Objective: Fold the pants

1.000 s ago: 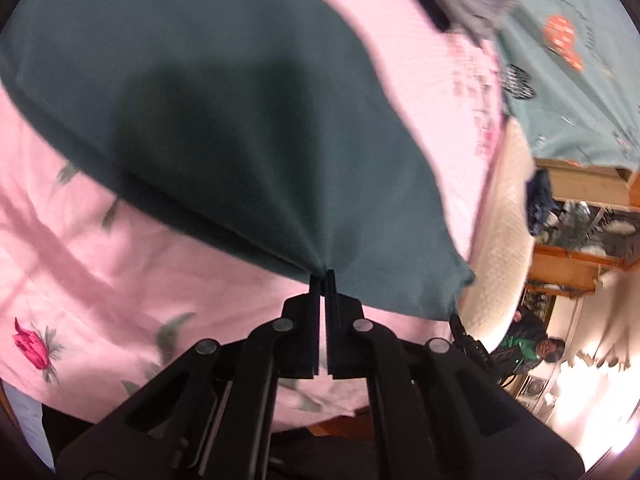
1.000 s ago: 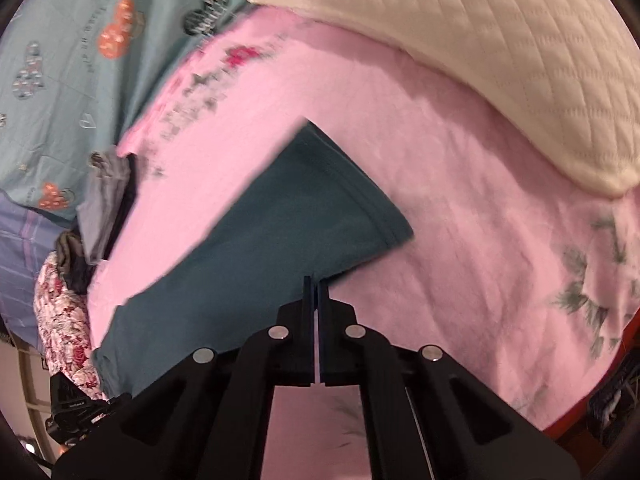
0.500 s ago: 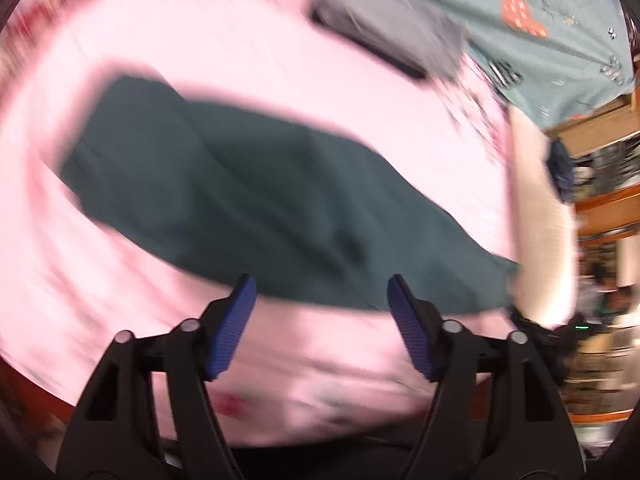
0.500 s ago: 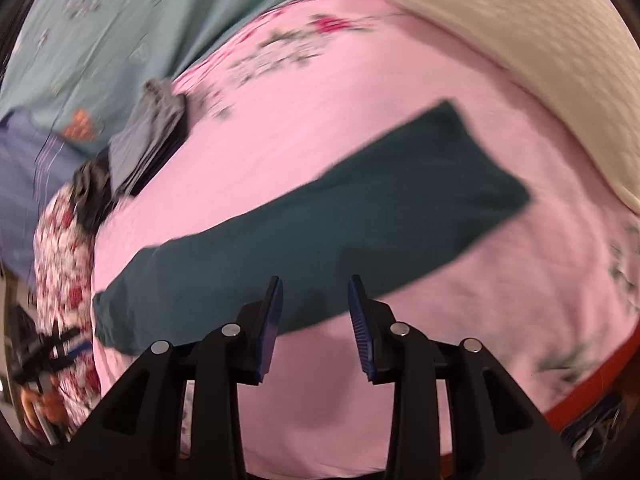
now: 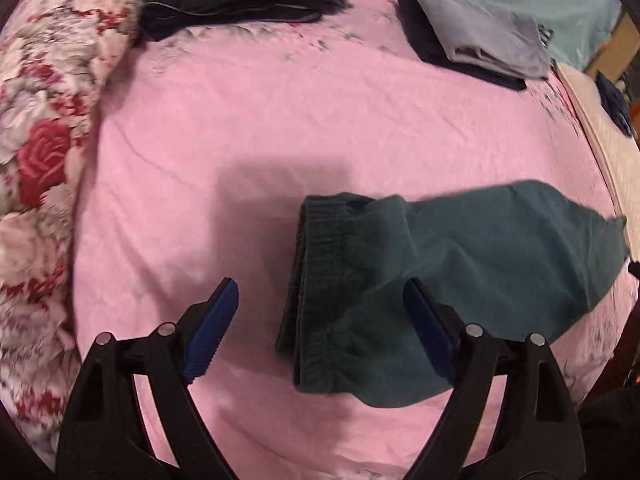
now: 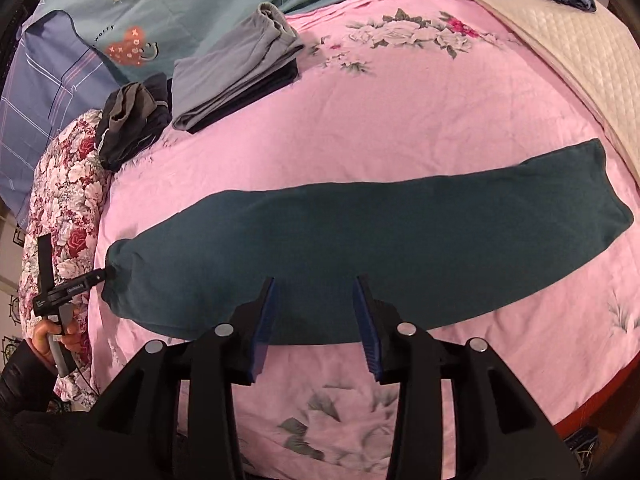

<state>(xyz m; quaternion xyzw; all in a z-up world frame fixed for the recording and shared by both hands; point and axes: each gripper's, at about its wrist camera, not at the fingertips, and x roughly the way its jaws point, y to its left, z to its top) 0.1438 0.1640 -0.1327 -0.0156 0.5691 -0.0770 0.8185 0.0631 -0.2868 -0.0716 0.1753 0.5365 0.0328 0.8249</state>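
Hovering over the bed, both tools empty. Left gripper [image 5: 318, 330] spread wide, blue pads well apart, nothing between them; it hangs above the ribbed waistband [image 5: 316, 280], which fills the gap between the fingers. Right gripper [image 6: 313, 326] parted less widely, likewise holding nothing, poised at the near long edge of the pants [image 6: 380, 256] about mid-length.

Pants: dark teal, laid flat on the pink sheet [image 6: 400, 128], one leg seemingly stacked on the other, making a single long band. In the right wrist view it runs from 9 o'clock (waist end) to 3 o'clock (cuff end). Judgement: the lengthwise fold is done and the cloth was set down straight so a crosswise fold can follow; the left tool sits at the waist to take that end.

At 9 o'clock in the right view, a person's hand [image 6: 52, 334] grips the left tool's handle, its tip just beside the waist end.

Farther off, toward 11 o'clock: a folded grey garment [image 6: 236, 76] on darker ones, probably finished pieces parked clear of the work area; a dark crumpled heap [image 6: 128, 118] beside it. Rose-print bedding [image 6: 68, 200] along the left edge, cream quilt [image 6: 560, 40] at 1 o'clock.
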